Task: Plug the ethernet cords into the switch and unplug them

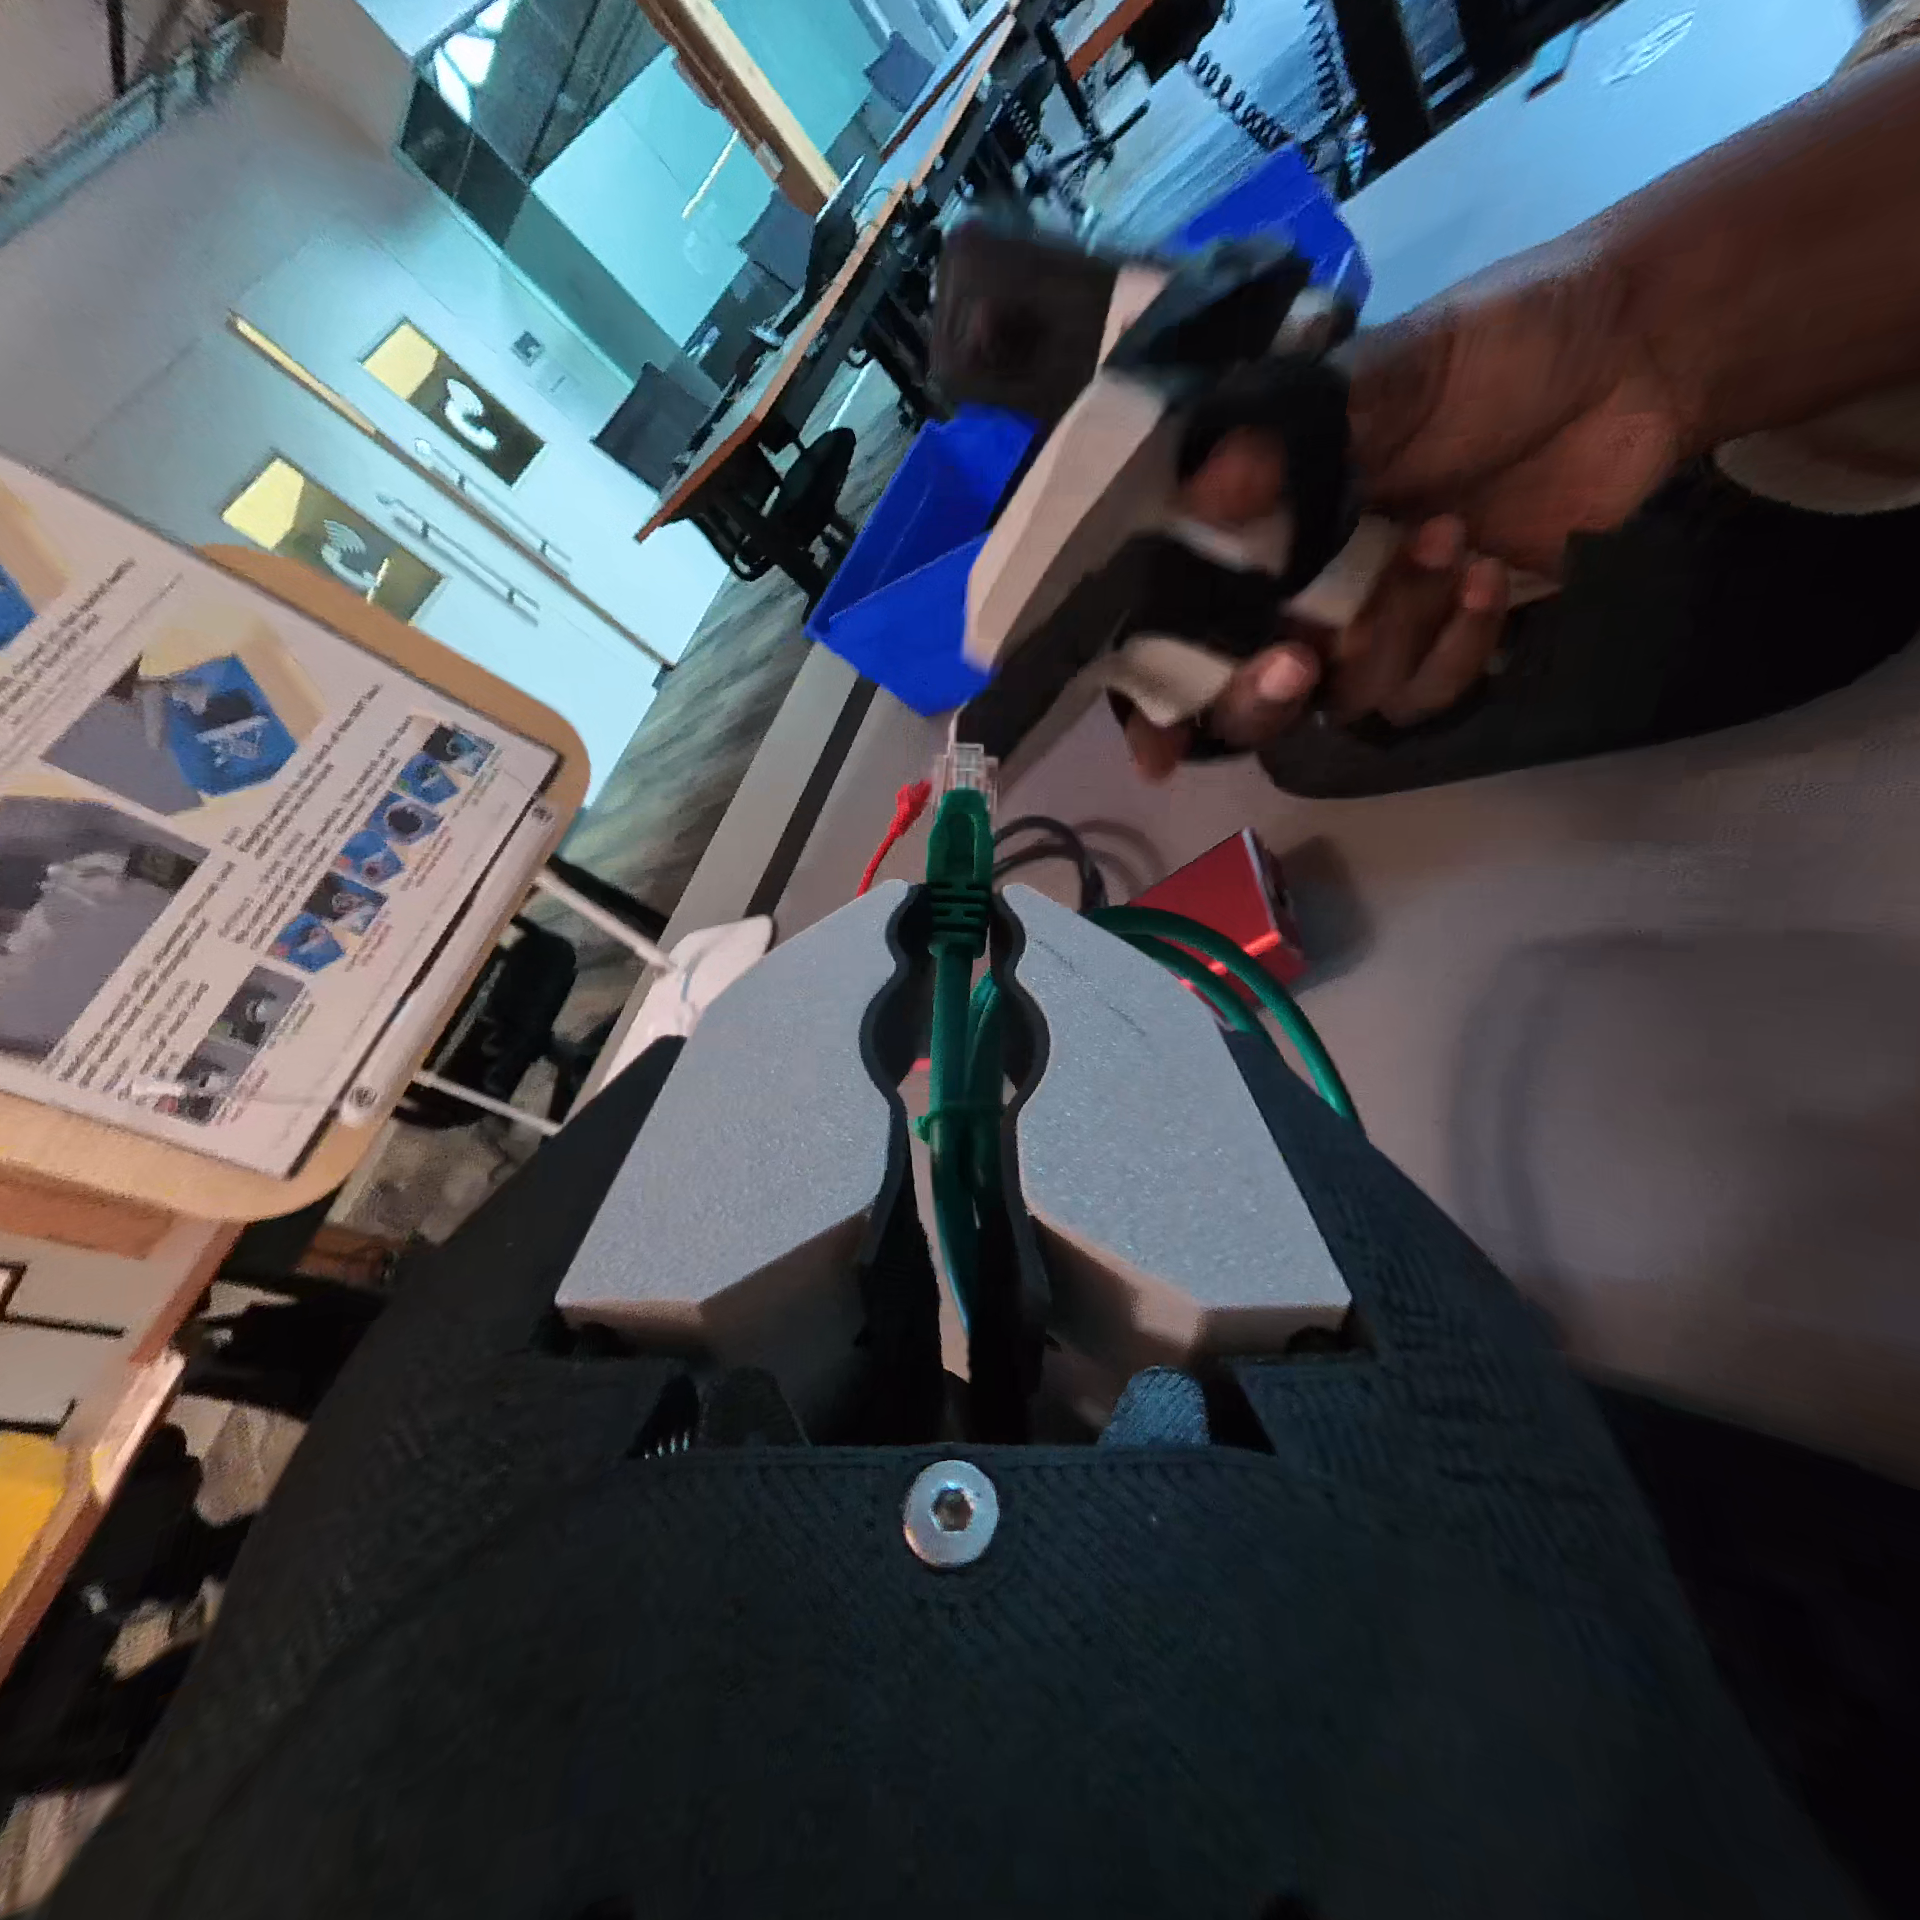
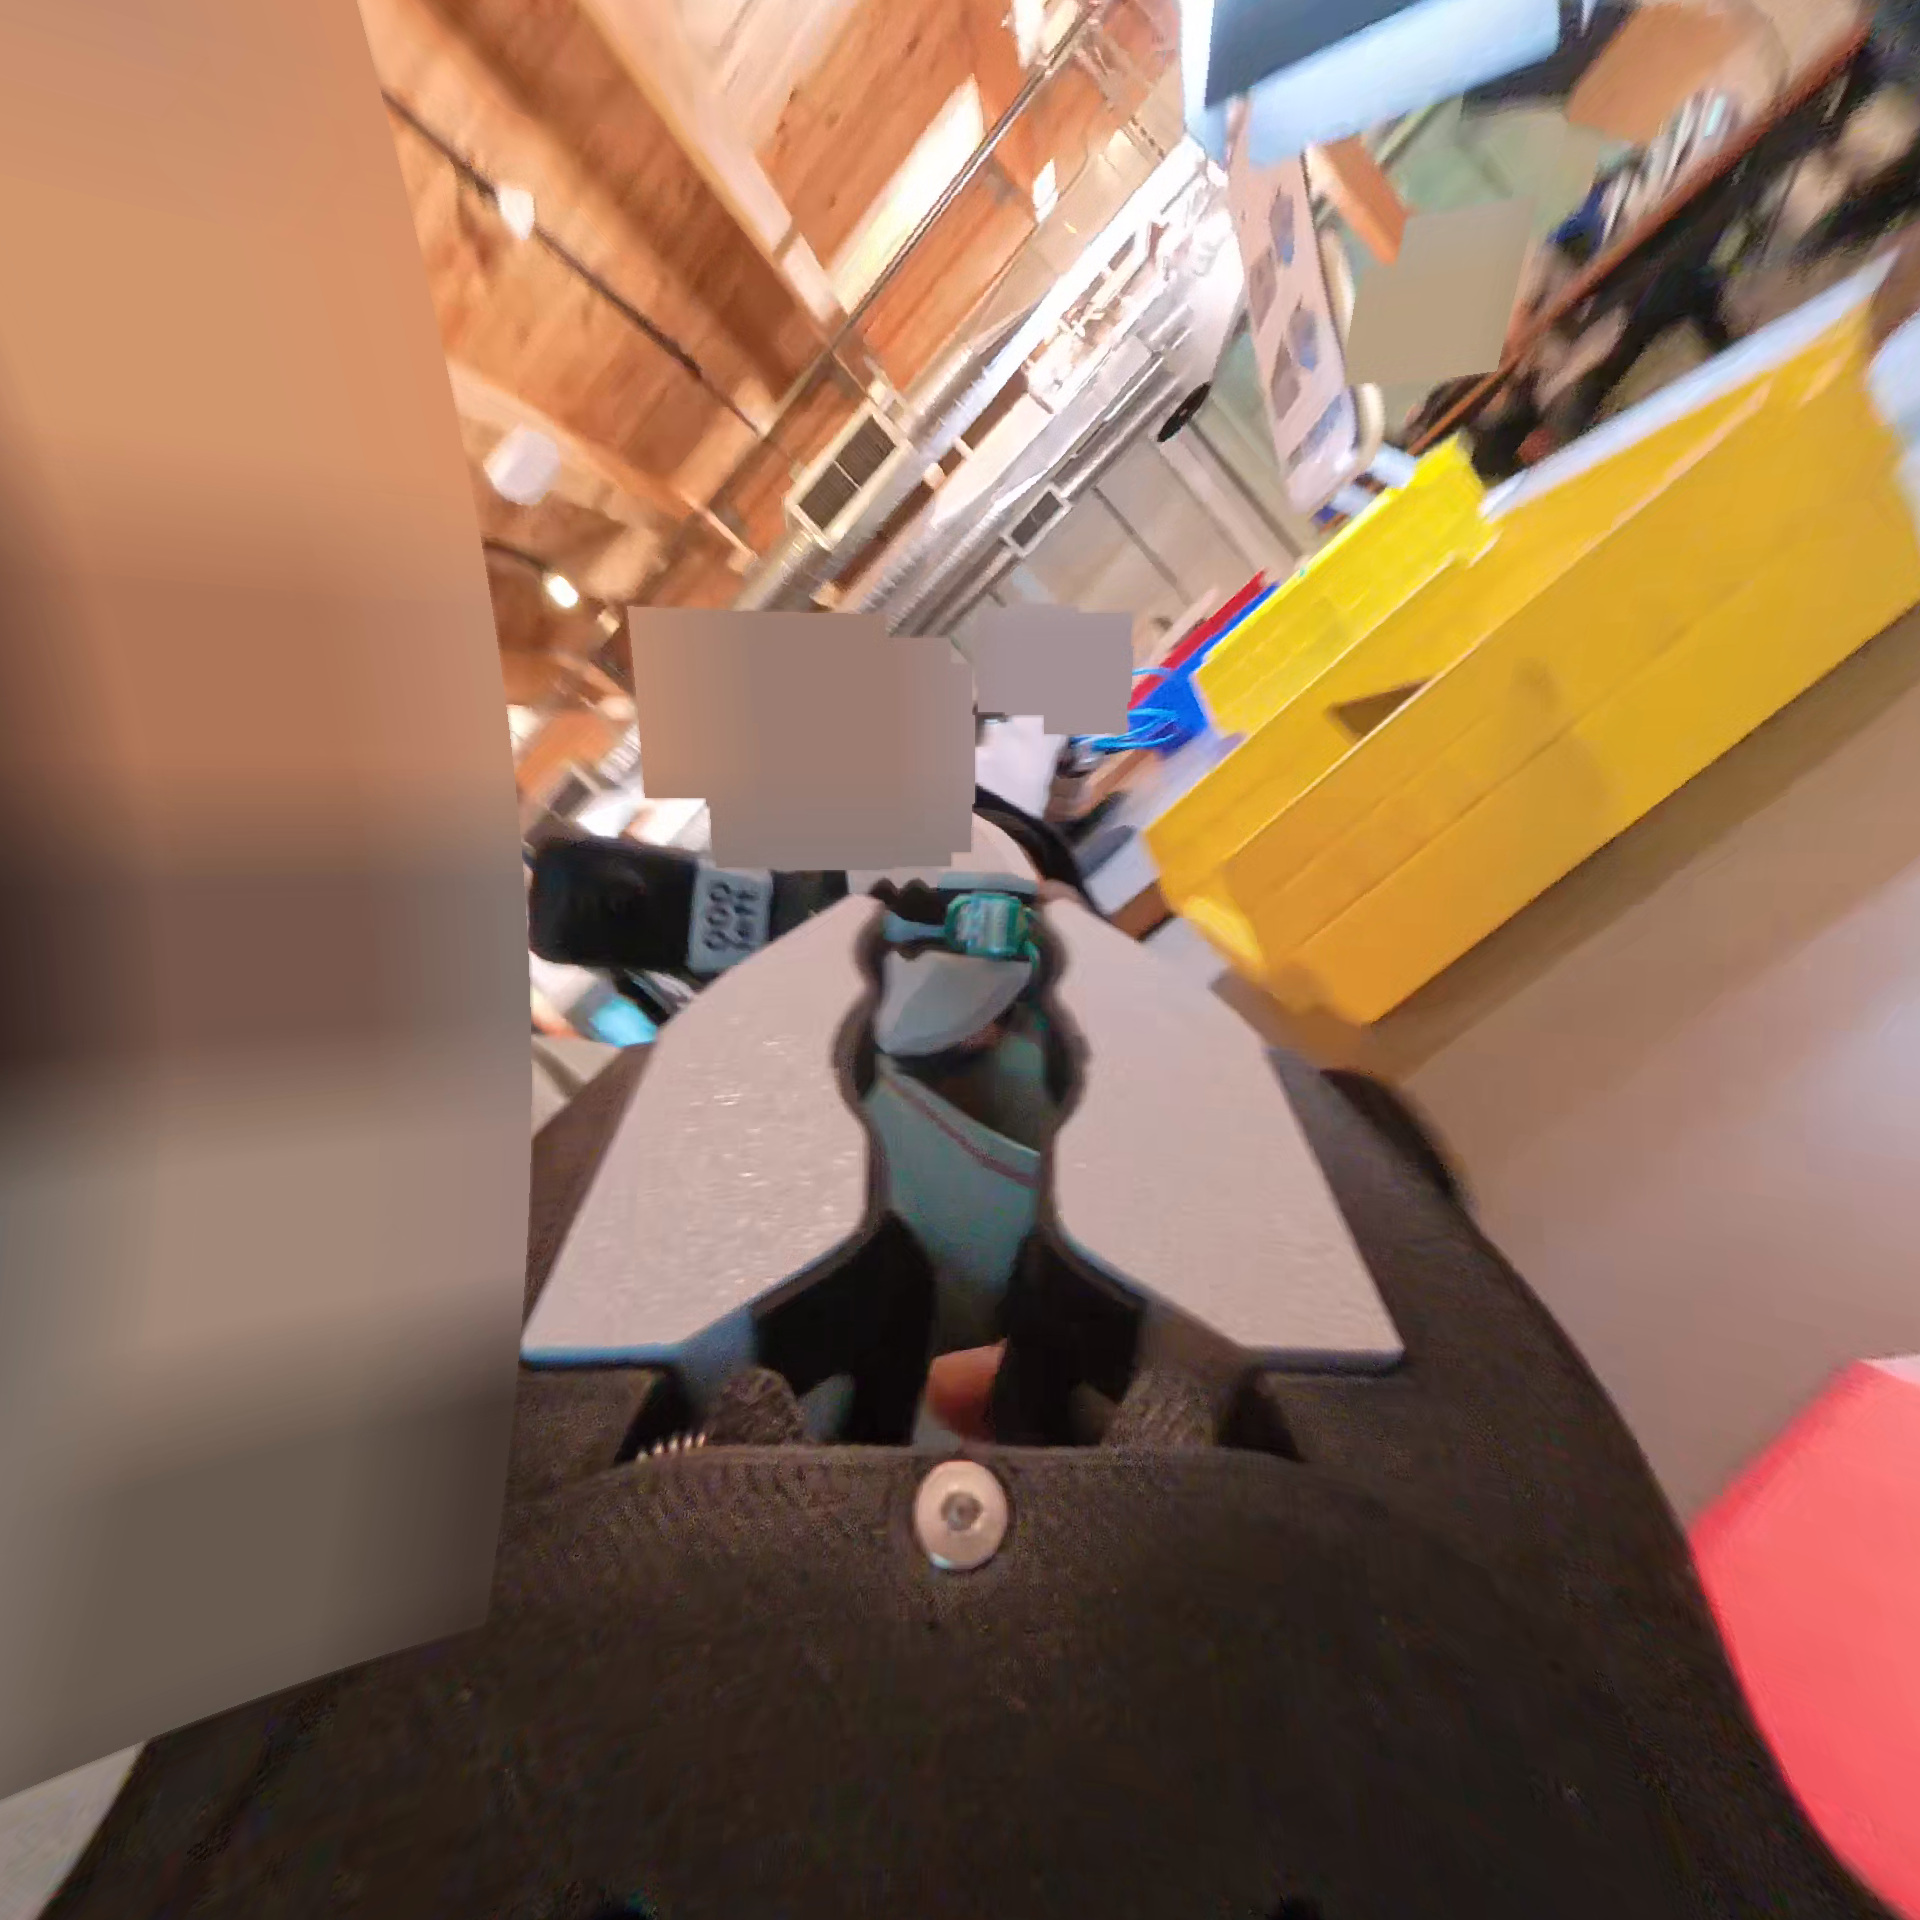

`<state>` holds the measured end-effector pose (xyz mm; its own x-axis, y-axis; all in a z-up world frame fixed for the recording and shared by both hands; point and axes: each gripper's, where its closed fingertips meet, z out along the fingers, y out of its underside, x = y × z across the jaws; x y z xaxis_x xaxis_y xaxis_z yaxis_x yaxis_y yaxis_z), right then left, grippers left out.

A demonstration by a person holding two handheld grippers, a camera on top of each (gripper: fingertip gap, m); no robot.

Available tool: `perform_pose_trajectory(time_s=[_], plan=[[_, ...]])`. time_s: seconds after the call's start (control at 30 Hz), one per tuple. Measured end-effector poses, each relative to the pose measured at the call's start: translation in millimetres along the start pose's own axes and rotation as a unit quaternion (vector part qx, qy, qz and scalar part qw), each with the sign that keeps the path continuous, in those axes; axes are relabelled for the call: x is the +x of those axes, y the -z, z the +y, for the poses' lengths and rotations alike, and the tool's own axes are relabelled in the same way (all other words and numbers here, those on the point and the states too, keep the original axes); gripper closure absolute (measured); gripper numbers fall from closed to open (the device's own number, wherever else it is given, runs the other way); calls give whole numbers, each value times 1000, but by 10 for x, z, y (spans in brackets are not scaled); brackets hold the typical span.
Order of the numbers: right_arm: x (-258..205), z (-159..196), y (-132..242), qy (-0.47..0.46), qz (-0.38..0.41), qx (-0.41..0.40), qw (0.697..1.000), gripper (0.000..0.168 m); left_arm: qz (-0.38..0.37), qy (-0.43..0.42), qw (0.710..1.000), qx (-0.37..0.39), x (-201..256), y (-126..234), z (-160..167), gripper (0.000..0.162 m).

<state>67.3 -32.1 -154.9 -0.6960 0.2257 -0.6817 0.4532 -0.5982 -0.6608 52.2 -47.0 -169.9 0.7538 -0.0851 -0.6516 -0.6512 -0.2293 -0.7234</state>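
Observation:
In the left wrist view my left gripper (image 1: pixel 954 896) is shut on a green ethernet cord (image 1: pixel 958 997). Its clear plug (image 1: pixel 964 771) sticks out past the fingertips, above the table. The red switch (image 1: pixel 1226 914) lies on the table just right of the plug, and a red cord end (image 1: pixel 902 816) lies to the left. A hand holds my right gripper (image 1: pixel 982 649) tip-down just beyond the plug, apart from it. In the right wrist view my right gripper (image 2: pixel 958 909) is slightly open and empty. The green plug (image 2: pixel 982 925) and a left finger (image 2: pixel 935 1003) show through the gap.
A blue bin (image 1: pixel 925 582) stands behind the right gripper at the table's far edge. Yellow bins (image 2: pixel 1507 810) stand to the right in the right wrist view. A blurred red object (image 2: pixel 1829 1662) is at the lower right. A board with printed sheets (image 1: pixel 239 883) stands left. My left and right fingertips are right by each other.

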Motion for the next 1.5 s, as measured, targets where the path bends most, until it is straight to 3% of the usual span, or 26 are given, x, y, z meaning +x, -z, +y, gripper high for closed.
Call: perform_pose_trajectory(time_s=[0.07, 0.13, 0.2, 0.27, 0.5, 0.9, 0.97, 1.07, 1.1, 1.13, 1.23, 1.27, 1.3, 1.37, 1.43, 1.5], plan=[[54, -91, 151, 131, 36, -42, 990, 105, -2, 21, 1000, -10, -76, 65, 79, 151], [245, 4, 400, 247, 82, -165, 951, 89, 9, 38, 999, -4, -79, 125, 116, 151], [639, 167, 790, 290, 161, -316, 889, 72, 12, 42, 999, -1, -73, 161, 140, 151], [907, 332, 1080, 277, 197, -407, 848, 62, 14, 43, 999, -4, -54, 168, 153, 151], [1305, 585, 1159, 282, 219, -486, 797, 58, 18, 42, 999, -5, -18, 133, 135, 151], [974, 766, 1023, 274, 170, -487, 812, 76, 11, 45, 999, -11, -32, 155, 163, 150], [934, 600, 952, 318, 185, -461, 807, 86, 14, 45, 999, -10, -25, 153, 156, 151], [584, 165, 574, 480, 156, -341, 793, 110, 26, 53, 998, -5, -4, 146, 131, 151], [384, 64, 432, 552, 130, -298, 768, 120, 34, 60, 998, 0, 6, 143, 115, 151], [183, 24, 307, 630, 102, -263, 724, 126, 45, 68, 997, 5, 22, 142, 93, 151], [-13, 67, 70, 806, 89, -255, 527, 134, 89, 95, 991, 20, 92, 138, 28, 151], [-5, 106, 13, 828, 88, -267, 485, 133, 102, 102, 989, 26, 115, 136, 4, 151], [-34, 157, -48, 842, 74, -265, 464, 133, 115, 110, 987, 33, 138, 135, -21, 151], [-97, 232, -140, 856, 49, -254, 448, 137, 142, 125, 981, 45, 183, 138, -65, 151], [-73, 268, -166, 859, 45, -267, 434, 151, 156, 132, 978, 52, 199, 143, -90, 151], [-45, 268, -169, 844, 56, -279, 455, 152, 156, 132, 978, 49, 193, 138, -72, 151]])
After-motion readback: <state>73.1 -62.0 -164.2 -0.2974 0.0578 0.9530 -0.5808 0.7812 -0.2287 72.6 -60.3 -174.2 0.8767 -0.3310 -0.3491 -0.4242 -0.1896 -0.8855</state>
